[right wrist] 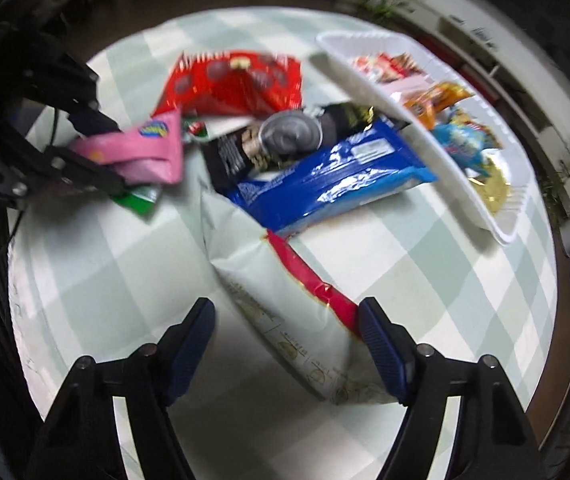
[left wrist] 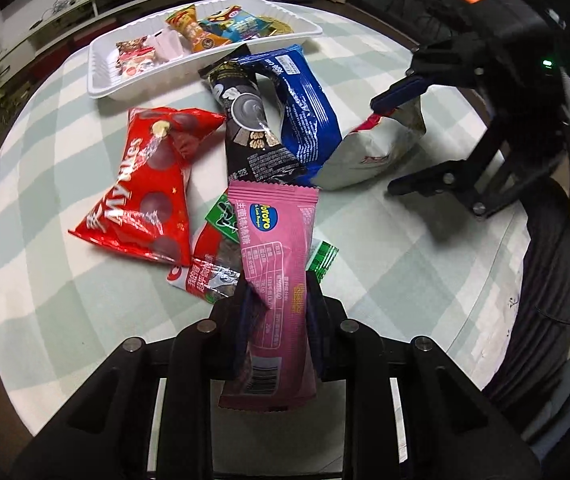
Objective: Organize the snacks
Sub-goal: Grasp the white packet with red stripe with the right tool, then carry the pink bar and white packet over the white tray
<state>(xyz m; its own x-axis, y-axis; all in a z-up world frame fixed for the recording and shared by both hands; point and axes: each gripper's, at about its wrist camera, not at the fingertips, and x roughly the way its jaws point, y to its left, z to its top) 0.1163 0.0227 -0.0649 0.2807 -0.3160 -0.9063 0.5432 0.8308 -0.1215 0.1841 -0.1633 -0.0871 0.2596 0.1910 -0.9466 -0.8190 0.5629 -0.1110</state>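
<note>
My left gripper (left wrist: 279, 292) is shut on a pink snack packet (left wrist: 281, 240), which hangs over the snack pile. In the right wrist view the left gripper (right wrist: 105, 152) pinches the pink packet (right wrist: 149, 152) at the left. My right gripper (right wrist: 285, 316) stands open astride a white bag with a red stripe (right wrist: 277, 280). Its right pad is at the bag's red edge; the left pad is clear of it. From the left wrist view, the right gripper (left wrist: 401, 144) straddles the white bag (left wrist: 377, 148). A white tray (left wrist: 101, 80) holds several small snacks.
A red Mylikes bag (left wrist: 145, 184), a black packet (left wrist: 245, 120), a blue bag (left wrist: 305, 112) and a red-green packet (left wrist: 213, 264) lie piled on the round checked table (left wrist: 65, 300). The tray (right wrist: 365, 76) sits by the far edge. Plants and shelves stand beyond.
</note>
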